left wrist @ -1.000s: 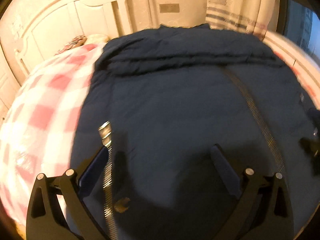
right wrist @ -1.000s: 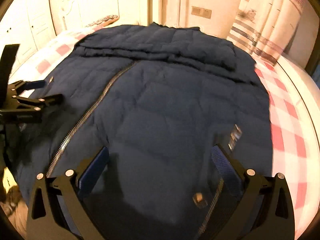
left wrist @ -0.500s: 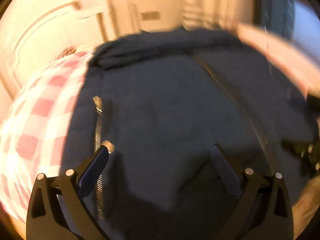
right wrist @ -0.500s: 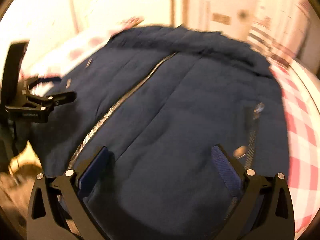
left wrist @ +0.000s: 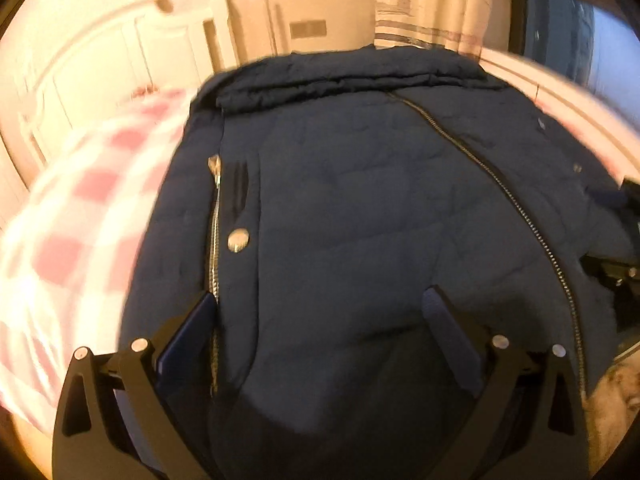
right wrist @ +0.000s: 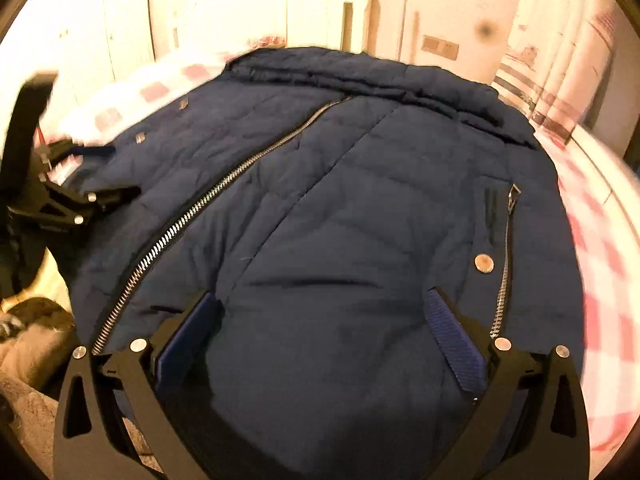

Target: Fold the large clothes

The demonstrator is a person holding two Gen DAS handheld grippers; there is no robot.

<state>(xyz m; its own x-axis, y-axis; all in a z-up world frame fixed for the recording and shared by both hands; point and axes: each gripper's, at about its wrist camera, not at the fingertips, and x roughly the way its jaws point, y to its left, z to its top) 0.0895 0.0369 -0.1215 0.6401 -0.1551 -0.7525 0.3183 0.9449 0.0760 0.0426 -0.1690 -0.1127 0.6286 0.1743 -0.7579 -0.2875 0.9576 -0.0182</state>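
A dark navy padded jacket (left wrist: 360, 220) lies spread front-up on a bed, collar at the far end. Its main zipper (left wrist: 500, 184) runs diagonally; a pocket zipper (left wrist: 216, 224) and a snap button (left wrist: 238, 239) lie near the left side. My left gripper (left wrist: 320, 316) is open over the hem's left part, nothing between its fingers. In the right wrist view my right gripper (right wrist: 320, 316) is open over the right part of the jacket (right wrist: 360, 220), between the main zipper (right wrist: 208, 204) and a pocket zipper (right wrist: 505, 268). Each gripper shows at the other's edge: right gripper (left wrist: 612, 272), left gripper (right wrist: 64, 200).
The pink and white checked bedsheet (left wrist: 72, 240) shows on both sides of the jacket. A white headboard (left wrist: 120, 64) and a striped curtain (left wrist: 432, 8) stand behind, with a dark window (left wrist: 568, 40) at the right. Something brown and fuzzy (right wrist: 28, 348) lies below the bed's near edge.
Both grippers have drawn back toward the jacket's hem, so the pocket zippers and snaps now lie farther ahead of the fingers. Both stay open.
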